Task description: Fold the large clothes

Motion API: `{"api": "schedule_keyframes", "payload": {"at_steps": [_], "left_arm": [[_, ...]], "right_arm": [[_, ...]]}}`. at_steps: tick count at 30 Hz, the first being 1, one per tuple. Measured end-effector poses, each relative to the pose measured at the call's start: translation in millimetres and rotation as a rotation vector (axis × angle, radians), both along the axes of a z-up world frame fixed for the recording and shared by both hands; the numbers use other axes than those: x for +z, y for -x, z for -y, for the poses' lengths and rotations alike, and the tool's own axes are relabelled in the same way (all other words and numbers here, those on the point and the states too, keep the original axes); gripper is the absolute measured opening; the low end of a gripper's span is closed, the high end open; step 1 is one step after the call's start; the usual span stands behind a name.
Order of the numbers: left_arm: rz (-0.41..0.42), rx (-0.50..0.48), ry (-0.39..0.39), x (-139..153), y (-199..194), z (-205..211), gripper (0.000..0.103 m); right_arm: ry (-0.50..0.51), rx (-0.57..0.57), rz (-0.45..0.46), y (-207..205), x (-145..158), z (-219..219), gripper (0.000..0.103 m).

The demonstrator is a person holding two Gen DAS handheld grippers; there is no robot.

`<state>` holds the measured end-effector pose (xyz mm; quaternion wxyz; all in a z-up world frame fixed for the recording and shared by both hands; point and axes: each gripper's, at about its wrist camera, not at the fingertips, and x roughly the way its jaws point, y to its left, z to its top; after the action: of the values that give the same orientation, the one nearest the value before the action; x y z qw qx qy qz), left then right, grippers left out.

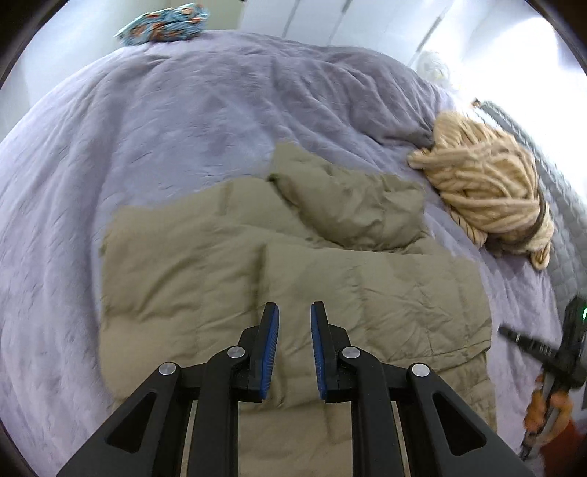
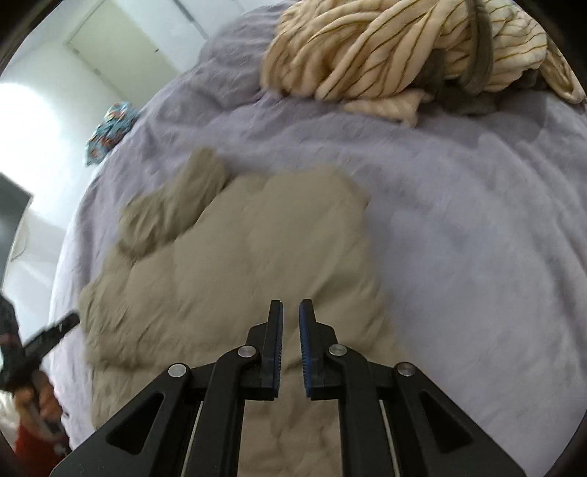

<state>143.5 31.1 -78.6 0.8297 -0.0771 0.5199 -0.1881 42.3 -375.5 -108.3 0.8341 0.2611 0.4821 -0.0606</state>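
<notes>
Both released and holding nothing: left gripper (image 1: 294, 312) and right gripper (image 2: 291, 307) poised above the olive puffer jacket (image 1: 293, 264) spread on the bed (image 1: 165, 128) just ahead, apparently for regrasping.

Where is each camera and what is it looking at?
Left wrist: sits on the left gripper, looking down along its open fingers at the khaki puffer jacket on the purple blanket; the right gripper shows at the right edge.
Right wrist: sits on the right gripper, above the same jacket; a hand shows at the left edge.
Both views share the jacket, the blanket, the striped cream garment and a blue patterned bundle.
</notes>
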Motion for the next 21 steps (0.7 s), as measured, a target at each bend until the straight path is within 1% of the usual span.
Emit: {"api": "schedule_keyframes", "payload": {"at_steps": [1,3,6,9,12,16,18,21], "left_arm": [[0.001,-0.012,-0.017,-4.4,-2.5,10.8,0.019],[0.008,-0.020,-0.055,-18.7,-7.3,22.6,0.019],[-0.025,-0.011,-0.118,-49.6,-14.4,33.0,0.019],[-0.047,-0.013,-0.102,-69.6,-17.3,32.0,0.019],[-0.040,-0.022,-0.102,-73.9,-17.8,34.2,0.019],[-0.038,-0.024,-0.138,-70.7,-17.1,37.5,0.019],[-0.037,-0.025,-0.154,-65.1,-16.7,38.8,0.019],[-0.027,-0.022,-0.163,-52.5,-12.1,38.0,0.019]], "right_arm": [[-0.011,-0.006,0.005,-7.7,-3.5,6.6,0.012],[0.017,-0.014,-0.023,-24.7,-15.5,15.4,0.012],[0.012,-0.013,-0.068,-32.6,-40.4,21.0,0.012],[0.030,-0.001,-0.094,-35.0,-67.2,21.6,0.008],[0.023,-0.019,-0.089,-36.3,-80.2,23.4,0.008],[0.034,-0.036,-0.101,-39.8,-76.5,23.6,0.008],[0.051,-0.030,-0.103,-38.4,-66.7,22.6,0.009],[0.043,-0.034,-0.088,-29.4,-50.1,20.2,0.009]]}}
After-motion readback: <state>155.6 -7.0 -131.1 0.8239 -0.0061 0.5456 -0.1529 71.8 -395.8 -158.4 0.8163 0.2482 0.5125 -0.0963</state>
